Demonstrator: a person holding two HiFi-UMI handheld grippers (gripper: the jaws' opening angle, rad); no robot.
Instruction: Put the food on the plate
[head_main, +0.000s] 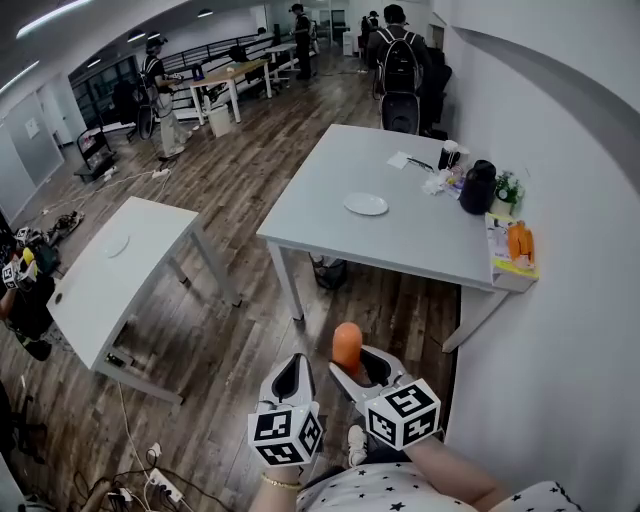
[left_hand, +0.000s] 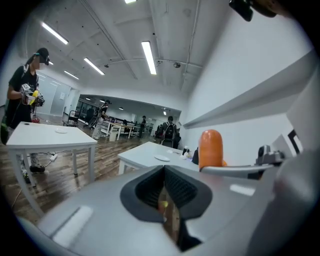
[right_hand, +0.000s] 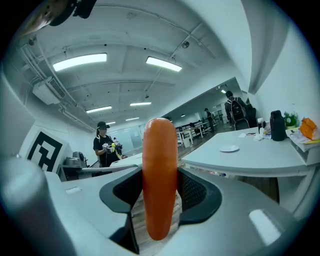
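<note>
Right claw (right_hand: 159, 197): clamped on upright orange sausage (right_hand: 160, 170), seen close in its own view | left claw (left_hand: 164, 192): pinched together, empty | head view: white plate (head_main: 366, 204) on grey worktop (head_main: 400, 245), well apart from sausage.

Left gripper (left_hand: 164, 181) jaws together, empty; sausage (left_hand: 211, 148) upright beyond.

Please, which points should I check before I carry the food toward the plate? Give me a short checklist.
1. Grip of the right gripper on the sausage: ok, pads press both its sides.
2. The left gripper free: ok, jaws together, nothing between.
3. The plate empty: ok, nothing on it.
4. The plate within reach: not ok, its table stands well ahead across the floor.
</note>
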